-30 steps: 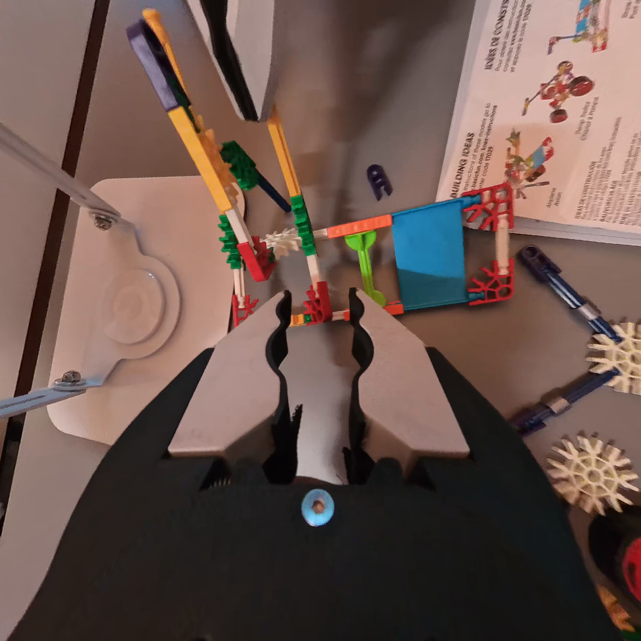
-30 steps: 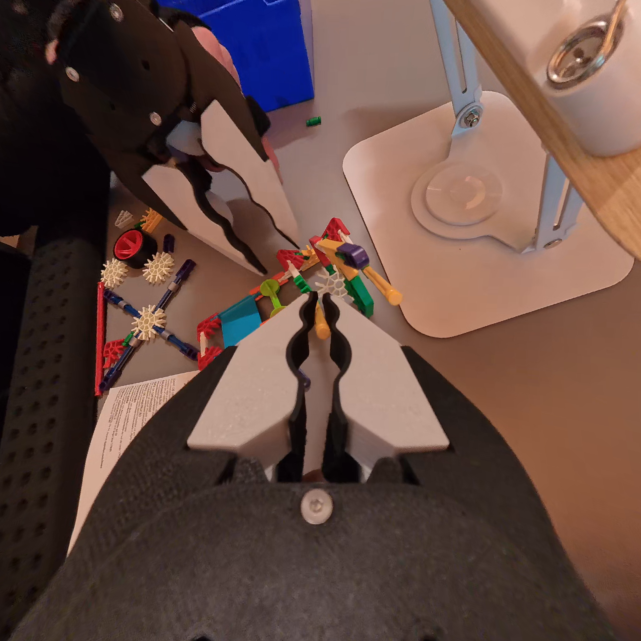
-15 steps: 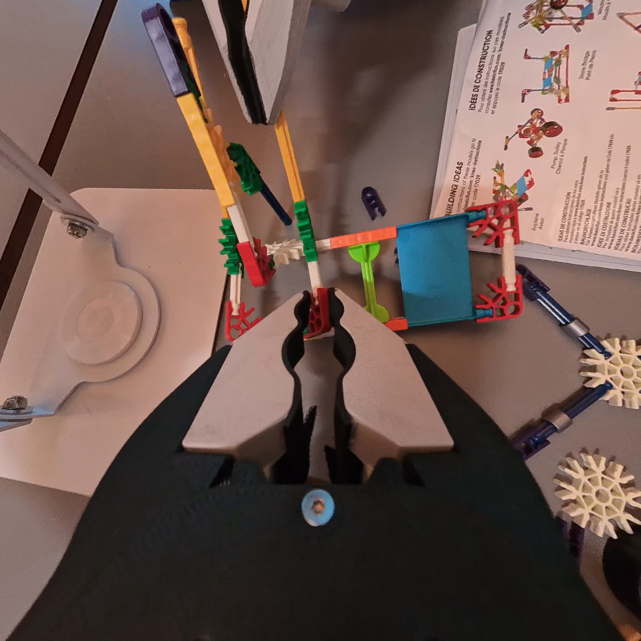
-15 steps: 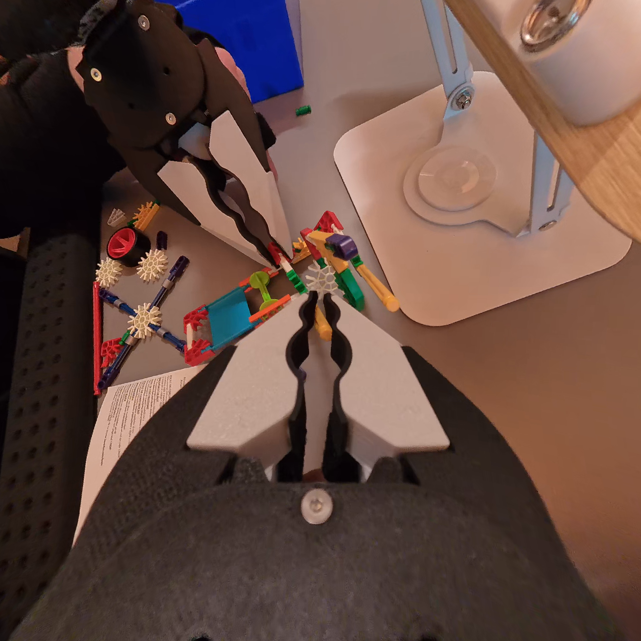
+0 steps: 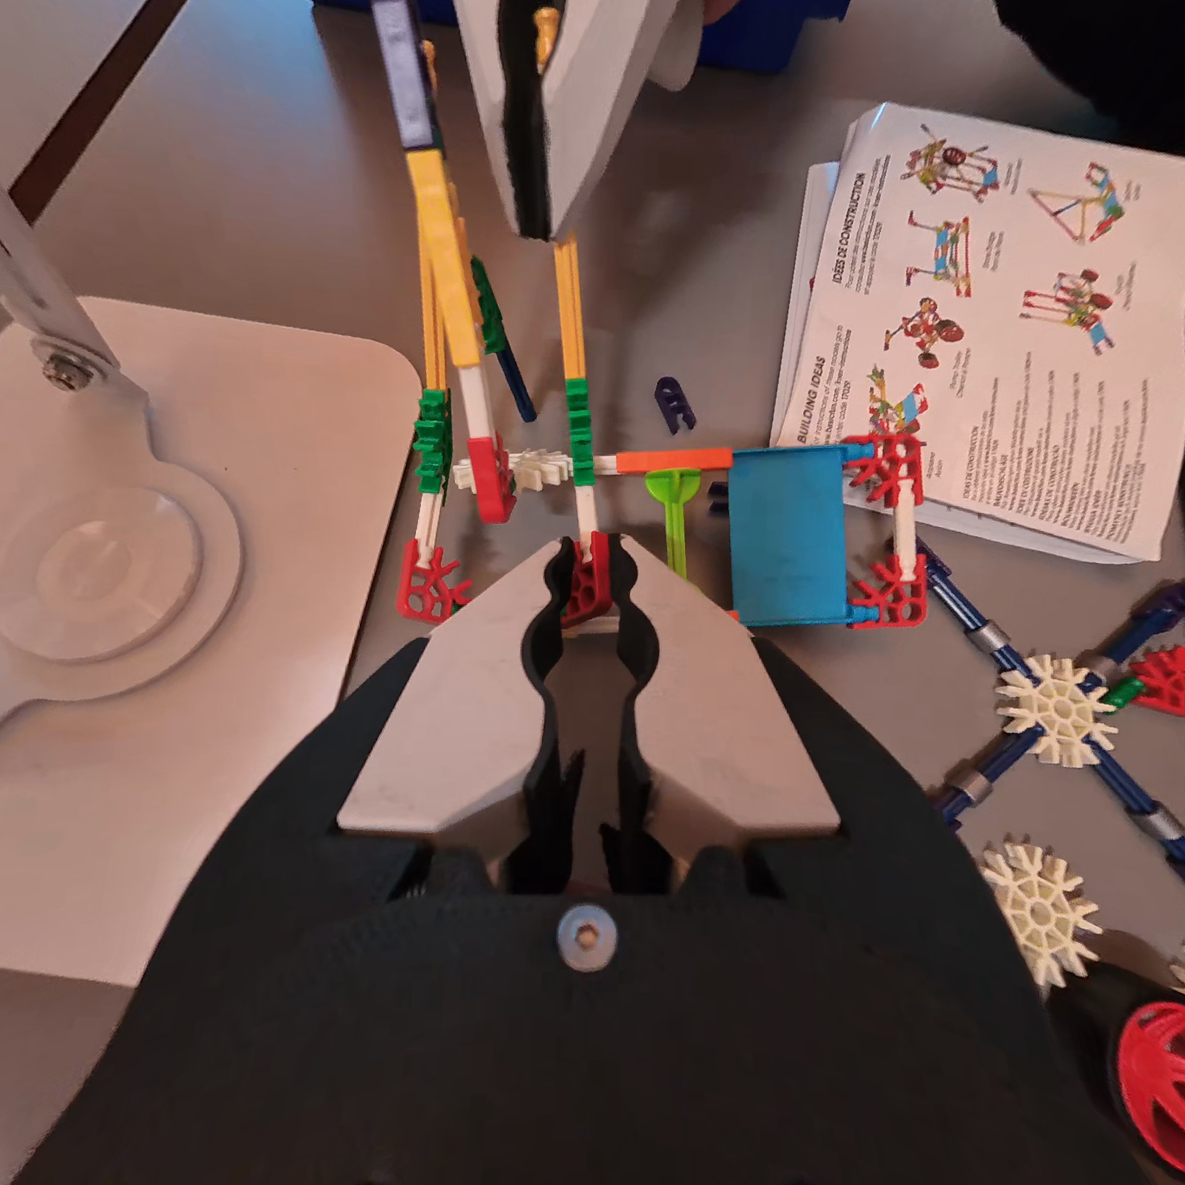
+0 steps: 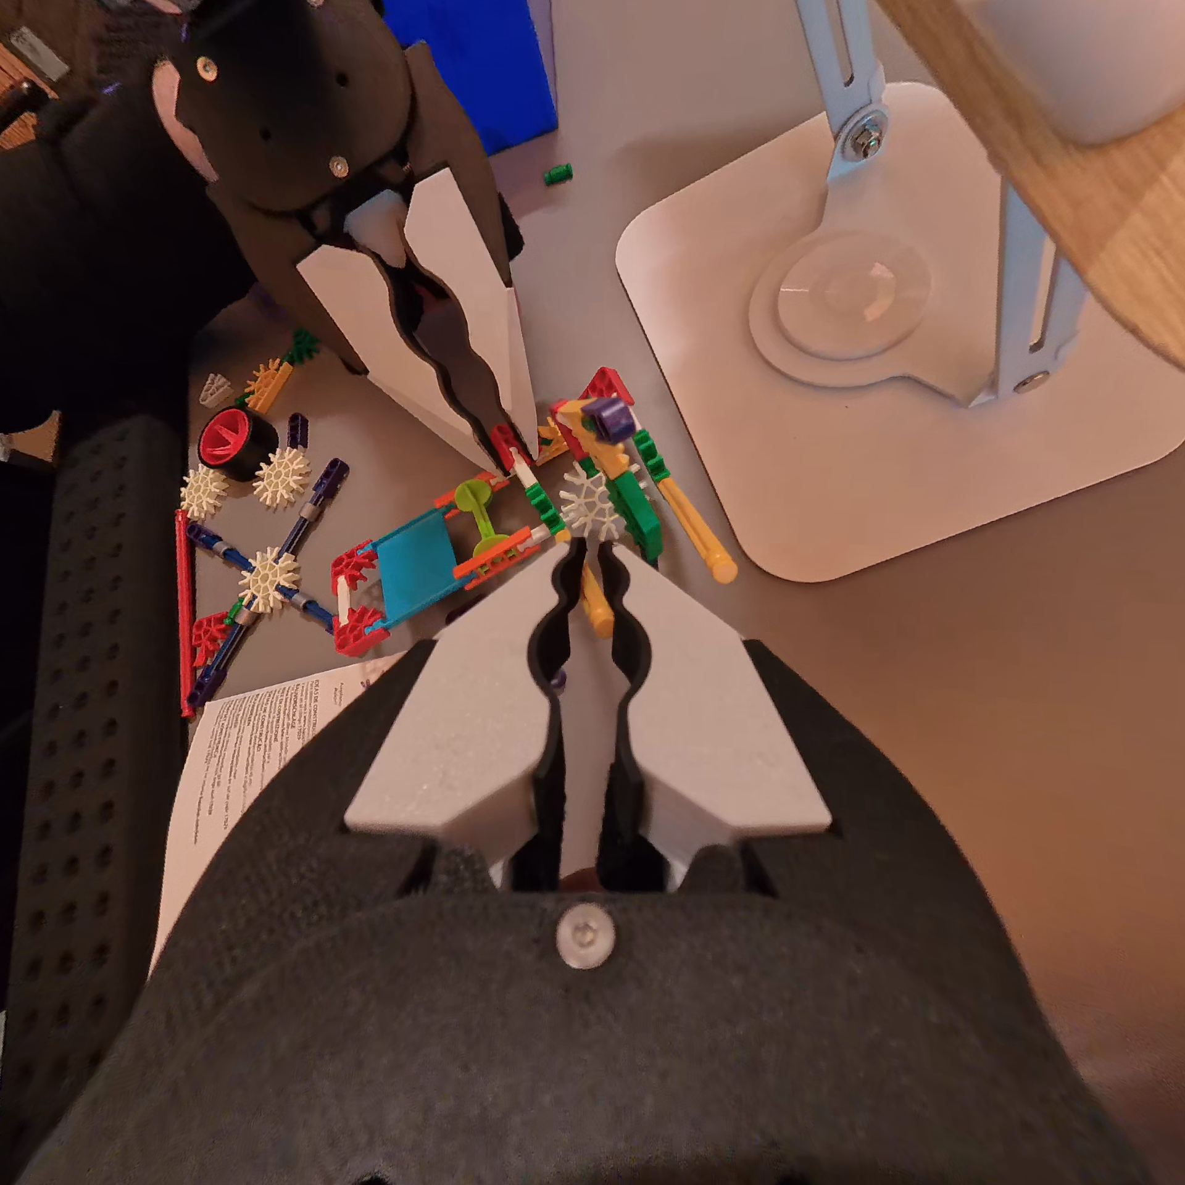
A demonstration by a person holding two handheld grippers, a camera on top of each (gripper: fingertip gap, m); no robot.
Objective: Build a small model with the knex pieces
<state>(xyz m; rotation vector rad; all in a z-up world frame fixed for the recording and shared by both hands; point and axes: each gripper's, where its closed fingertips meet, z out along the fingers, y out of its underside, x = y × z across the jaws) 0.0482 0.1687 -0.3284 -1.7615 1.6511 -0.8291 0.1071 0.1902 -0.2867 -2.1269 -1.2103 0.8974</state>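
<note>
A colourful rod-and-connector toy model stands on the grey table, with a flat blue panel at its right end. My left gripper is shut on a red corner connector at the model's near base. My right gripper is shut on an upright yellow rod of the same model; it shows from above in the left wrist view, gripping the rod's top. The left gripper also shows in the right wrist view, pinching the red connector.
A white lamp base lies left of the model, also in the right wrist view. An instruction booklet lies at the right. A blue rod cross with a white snowflake connector, loose snowflakes, a red-hubbed wheel and a blue bin lie around. The gap from one gripper's tips to the other's is roughly 8 centimeters.
My left gripper moved forward and closed from open onto the red corner connector. My right gripper kept its hold on the yellow rod while the model shifted slightly.
</note>
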